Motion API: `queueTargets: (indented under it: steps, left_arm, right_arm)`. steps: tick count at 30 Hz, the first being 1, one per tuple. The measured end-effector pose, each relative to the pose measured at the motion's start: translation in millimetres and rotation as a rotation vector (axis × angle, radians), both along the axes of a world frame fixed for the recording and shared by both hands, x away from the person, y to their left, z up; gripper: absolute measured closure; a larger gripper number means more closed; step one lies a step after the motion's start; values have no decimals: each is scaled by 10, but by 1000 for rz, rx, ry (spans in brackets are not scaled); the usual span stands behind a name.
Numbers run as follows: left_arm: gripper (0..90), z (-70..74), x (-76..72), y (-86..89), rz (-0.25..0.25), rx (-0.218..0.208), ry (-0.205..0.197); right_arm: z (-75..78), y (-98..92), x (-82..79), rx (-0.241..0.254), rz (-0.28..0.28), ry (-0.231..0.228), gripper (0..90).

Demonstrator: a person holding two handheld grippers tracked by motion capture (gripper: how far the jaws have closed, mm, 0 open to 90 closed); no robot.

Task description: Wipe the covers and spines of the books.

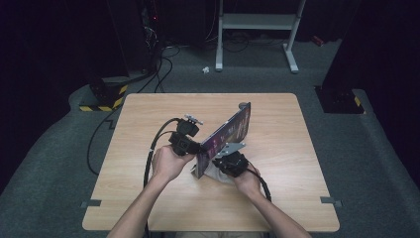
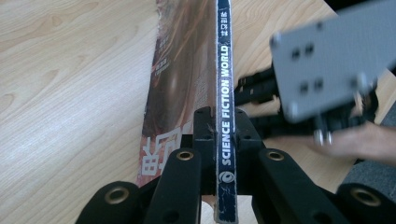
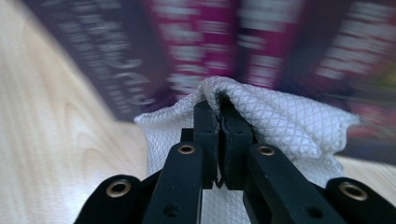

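Left gripper (image 2: 223, 122) clamps the magazine's (image 2: 223, 70) spine, held on edge; at its three o'clock, right gripper (image 3: 219, 112) pinches a white mesh cloth (image 3: 280, 121).

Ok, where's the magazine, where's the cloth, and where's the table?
magazine (image 2: 223, 112), left gripper view, on its spine lettering.
cloth (image 3: 285, 123), right gripper view, on the white mesh beside the jaws.
table (image 1: 287, 148), high view, on bare wood right of the magazine.

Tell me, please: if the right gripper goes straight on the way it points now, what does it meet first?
Most likely the magazine. The right gripper, shut on a white cloth, points at its cover just ahead; the blur leaves the gap unclear.
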State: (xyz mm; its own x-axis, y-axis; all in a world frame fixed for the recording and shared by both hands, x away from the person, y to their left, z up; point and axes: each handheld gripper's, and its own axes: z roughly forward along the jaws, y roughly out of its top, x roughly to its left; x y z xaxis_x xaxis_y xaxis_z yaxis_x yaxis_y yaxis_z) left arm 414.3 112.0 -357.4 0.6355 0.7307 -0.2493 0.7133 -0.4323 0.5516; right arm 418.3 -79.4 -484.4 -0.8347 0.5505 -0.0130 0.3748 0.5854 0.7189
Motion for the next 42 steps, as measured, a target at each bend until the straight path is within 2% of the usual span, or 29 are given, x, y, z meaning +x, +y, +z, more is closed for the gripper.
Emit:
queueTargets:
  steps: [2, 4, 9, 13, 16, 19, 22, 24, 26, 30, 32, 34, 37, 38, 42]
  left_arm:
    - [836, 2, 0, -3, -3, -5, 3]
    - [836, 2, 3, -4, -2, -15, 6]
    - [836, 7, 0, -13, 3, -19, 5]
    - [836, 8, -2, -15, -1, -15, 6]
    - [836, 12, -7, -11, -3, -13, 6]
    - [837, 27, -25, 3, -7, -15, 0]
    - [837, 36, -39, 6, -14, -16, -1]
    - [837, 40, -41, 14, -23, -16, 1]
    - [837, 40, -48, 16, -22, -23, 3]
    - [836, 40, -63, 25, -23, -29, 3]
    - [836, 31, -65, 28, -24, -33, 4]
    - [836, 22, -60, 26, -26, -33, 2]
    - [836, 10, -55, -2, -23, -24, -1]
    - [836, 8, -51, -4, -29, -7, -8]
    - [836, -10, -51, -8, -22, 11, -11]
  right_arm:
    - [1, -73, 34, 10, -29, 10, 862]
    - [0, -96, 17, 11, -26, 10, 862]
    - [-25, 70, -157, -18, 66, 4, 862]
    - [-133, 237, -244, -41, 132, 20, 862]
    - [-200, 286, -232, -54, 132, 30, 862]
    - [-217, 234, -156, -56, 96, 38, 862]
    - [-206, 95, -40, -34, 29, 46, 862]
    - [-194, -5, 48, -39, -10, 46, 862]
    - [-162, -102, 134, -51, -48, 43, 862]
    - [-75, -281, 269, -37, -128, 38, 862]
    - [-2, -348, 275, 3, -144, 38, 862]
    - [65, -347, 223, 20, -123, 23, 862]
    - [215, -253, 90, 29, -49, -15, 862]
    - [276, -218, 45, 42, -26, -22, 862]
    - [513, -111, -96, 75, 56, -57, 862]
